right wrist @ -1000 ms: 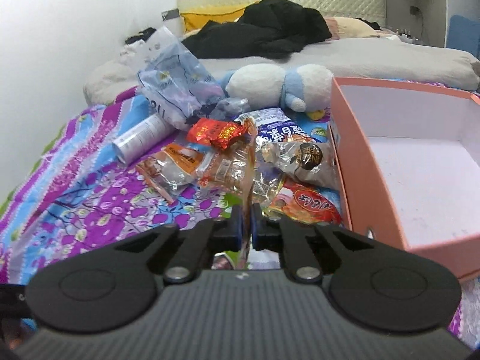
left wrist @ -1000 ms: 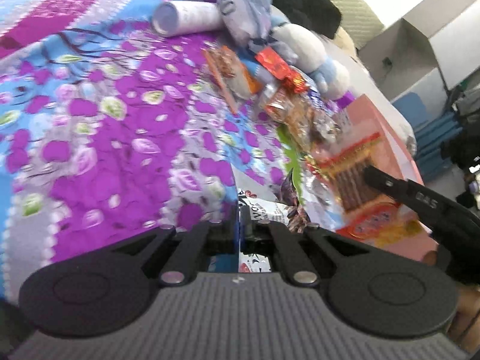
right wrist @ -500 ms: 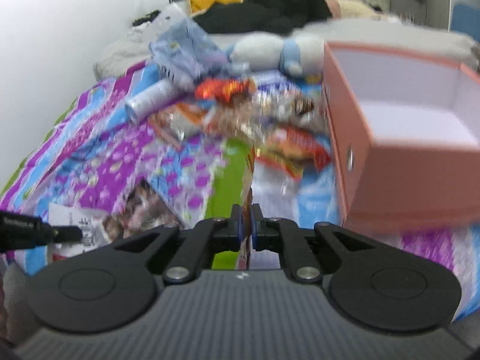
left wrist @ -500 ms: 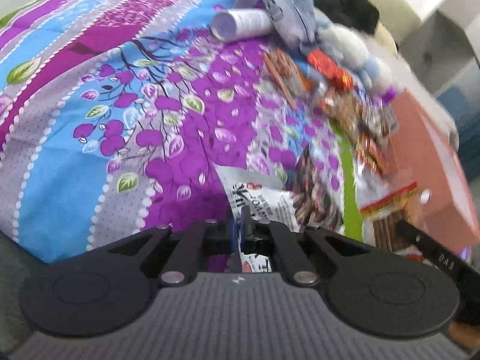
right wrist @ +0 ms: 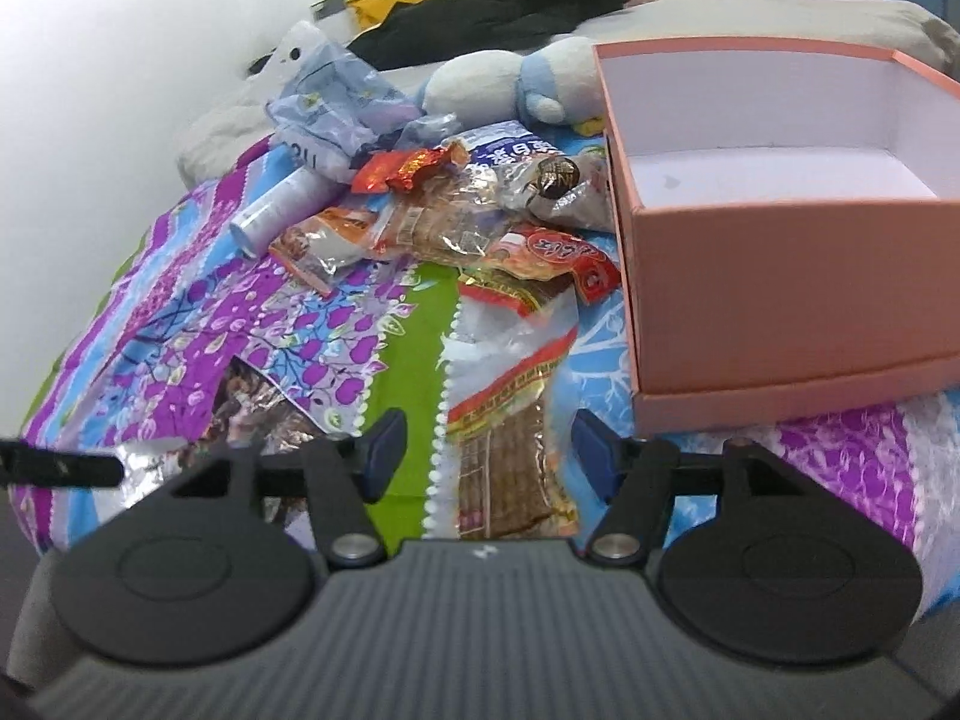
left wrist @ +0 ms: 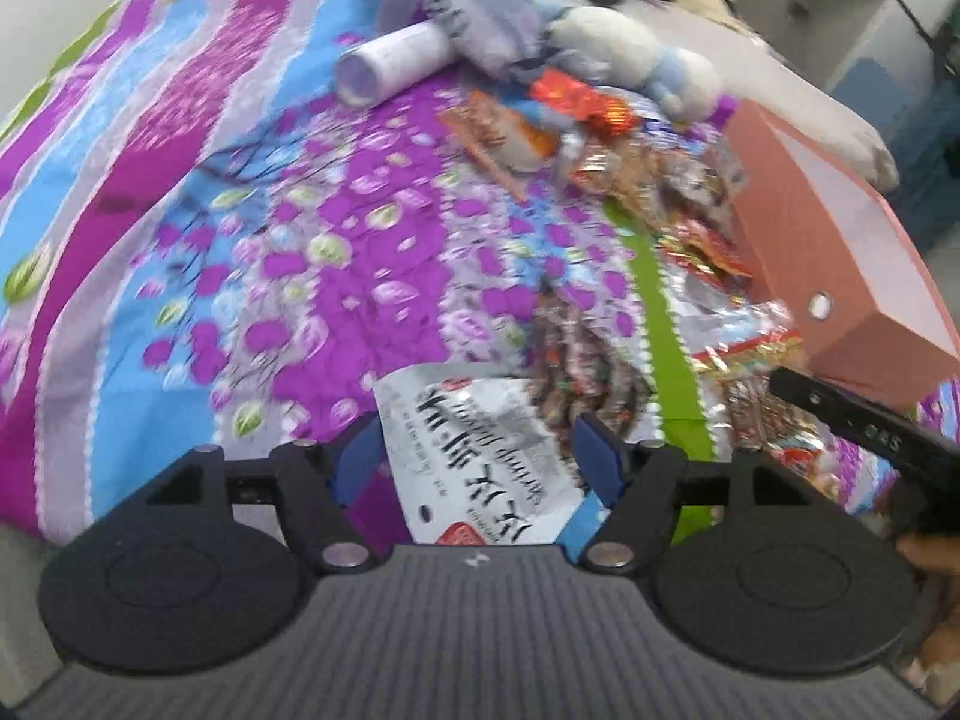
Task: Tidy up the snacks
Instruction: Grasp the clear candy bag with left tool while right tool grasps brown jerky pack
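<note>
Left gripper (left wrist: 477, 459) jaws, just opening, straddle the white snack packet (left wrist: 480, 468).

the bed cover (left wrist: 252, 228) is matt printed cloth, the snack packets (right wrist: 516, 276) are glossy crinkled plastic film and foil, the pink box (right wrist: 780, 276) looks like smooth matt cardboard, the plush toy (right wrist: 498, 84) is soft fuzzy cloth, and the white tube (left wrist: 390, 63) has a smooth sheen.

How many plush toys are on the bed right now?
1: the white and blue plush toy lies behind the snack pile, left of the pink box. Clothes behind may hide more.
</note>
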{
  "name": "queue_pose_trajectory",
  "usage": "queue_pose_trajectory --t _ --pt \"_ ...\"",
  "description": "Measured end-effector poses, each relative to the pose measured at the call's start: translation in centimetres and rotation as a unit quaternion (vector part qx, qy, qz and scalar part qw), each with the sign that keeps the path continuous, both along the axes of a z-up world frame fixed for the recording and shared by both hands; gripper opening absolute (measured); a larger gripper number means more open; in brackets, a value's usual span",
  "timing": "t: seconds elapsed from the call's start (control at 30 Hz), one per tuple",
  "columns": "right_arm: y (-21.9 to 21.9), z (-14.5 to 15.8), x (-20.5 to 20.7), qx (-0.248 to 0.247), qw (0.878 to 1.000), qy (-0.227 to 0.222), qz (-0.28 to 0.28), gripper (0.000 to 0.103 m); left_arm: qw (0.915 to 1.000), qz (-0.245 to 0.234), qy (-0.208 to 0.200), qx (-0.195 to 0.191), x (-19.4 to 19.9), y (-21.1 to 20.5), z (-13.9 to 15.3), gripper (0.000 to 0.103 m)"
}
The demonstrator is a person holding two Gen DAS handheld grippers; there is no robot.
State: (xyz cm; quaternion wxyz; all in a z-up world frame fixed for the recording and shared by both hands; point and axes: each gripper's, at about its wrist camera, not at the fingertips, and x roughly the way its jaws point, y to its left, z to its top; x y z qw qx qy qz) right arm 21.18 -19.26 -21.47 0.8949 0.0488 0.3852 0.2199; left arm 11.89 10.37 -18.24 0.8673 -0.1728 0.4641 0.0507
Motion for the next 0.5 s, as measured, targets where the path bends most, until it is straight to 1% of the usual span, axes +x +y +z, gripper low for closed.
queue_pose_trajectory --t 0.1,0.2,0.27,0.3,0.33,0.4,0.43,0.5 --pt "-1.1 0.2 0.9 0.006 1.000 0.016 0.012 0.064 0.9995 -0.023 -0.004 0.020 0.7 -0.8 0.3 0.076" --pt "-2.0 1.6 1.1 0.017 0.999 0.016 0.023 0.064 0.9990 -0.038 -0.013 0.018 1.4 -1.5 0.5 0.076" --pt "-2.3 3.0 1.1 0.009 1.000 0.012 0.019 0.068 0.9988 -0.044 -0.019 0.015 1.8 -1.9 0.7 0.076" --pt "-2.5 3.7 1.0 0.010 1.000 0.009 0.018 0.073 0.9986 -0.046 -0.023 0.013 2.0 -2.2 0.8 0.076" --pt "-2.7 4.4 0.8 0.016 1.000 0.002 0.022 0.078 0.9984 -0.049 -0.028 0.011 2.2 -2.4 0.9 0.076" --pt "-2.9 5.7 0.4 0.029 0.999 -0.006 0.033 0.084 0.9975 -0.061 -0.036 0.007 2.4 -3.0 1.2 0.076" --pt "-3.0 6.2 0.3 0.033 0.999 -0.010 0.035 0.084 0.9971 -0.066 -0.037 0.008 2.5 -3.2 1.2 0.076" --pt "-3.0 6.8 0.1 0.021 0.999 -0.023 0.031 0.084 0.9965 -0.075 -0.035 0.016 2.7 -3.6 1.3 0.076"
